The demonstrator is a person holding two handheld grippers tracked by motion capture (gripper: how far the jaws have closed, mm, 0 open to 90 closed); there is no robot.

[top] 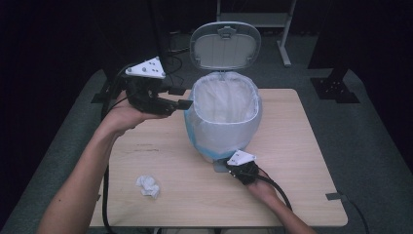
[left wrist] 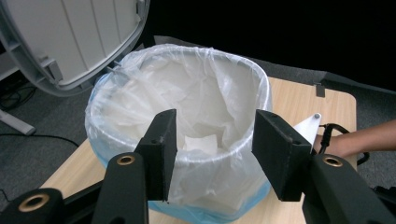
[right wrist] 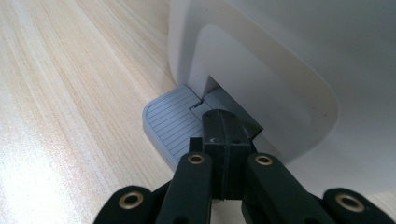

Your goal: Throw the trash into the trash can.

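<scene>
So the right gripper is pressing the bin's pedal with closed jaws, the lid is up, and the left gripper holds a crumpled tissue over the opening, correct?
Not quite: the left gripper is empty, jaws apart, by the bin. The left gripper view shows it. The crumpled tissue lies on the table. The rest holds: right gripper closed on the pedal, lid up.

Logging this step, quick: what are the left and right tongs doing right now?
Left tongs: open, empty, by the bin's rim.
Right tongs: shut, empty, pressing the pedal.

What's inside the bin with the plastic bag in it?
The white pedal bin is lined with a thin clear plastic bag. A white crumpled piece of paper lies low inside it. The near rim and the bag's folds hide the bottom.
</scene>
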